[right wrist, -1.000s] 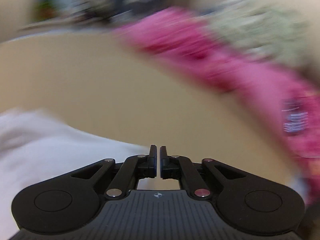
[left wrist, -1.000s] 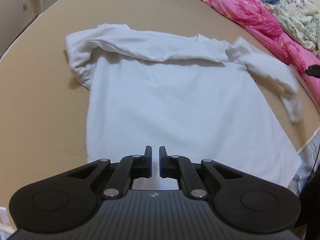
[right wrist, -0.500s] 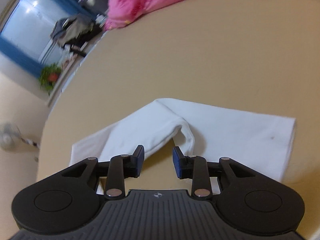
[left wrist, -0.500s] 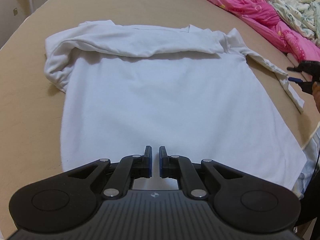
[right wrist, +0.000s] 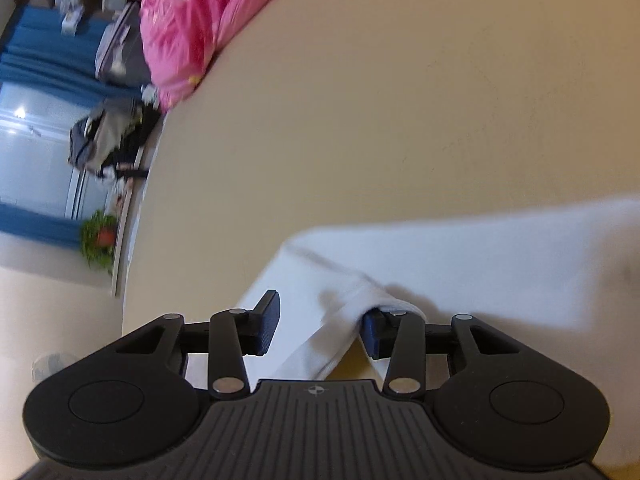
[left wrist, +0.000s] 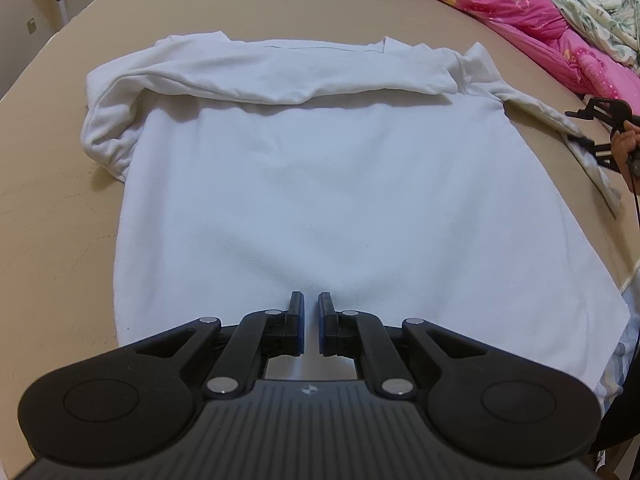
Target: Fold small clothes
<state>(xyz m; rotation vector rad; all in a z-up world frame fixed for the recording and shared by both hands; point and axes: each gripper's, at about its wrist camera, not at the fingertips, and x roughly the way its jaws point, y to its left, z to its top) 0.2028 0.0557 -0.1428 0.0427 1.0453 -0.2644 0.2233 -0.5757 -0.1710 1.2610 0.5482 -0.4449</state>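
Left claw [left wrist: 311, 322] pressed together with nothing pinched, hovering over the near hem of the white shirt [left wrist: 340, 200]. Right claw [right wrist: 318, 326] spread, jaws apart, a fold of the shirt's sleeve [right wrist: 400, 276] lying between them; one pad half buried under the cloth, so contact there hard to judge, the other pad clear of it. Seen from the left wrist view as a small dark shape at the far right edge [left wrist: 600, 132], held in a hand [left wrist: 624, 144] cut off by the frame.

Shirt spread flat on the tan bed surface [left wrist: 48, 208], collar end folded over toward the body, left sleeve bunched up beside it, right sleeve stretched out toward the right claw. Sleeve tip blurred in the right wrist view. Lower right corner of the shirt reaching the bed's edge.

Beyond, pink quilt [left wrist: 540, 20] and a floral blanket [left wrist: 600, 8] along the far side, both cropped. Blue curtains [right wrist: 36, 60] and a plant [right wrist: 98, 236] soft and sideways in the right wrist view
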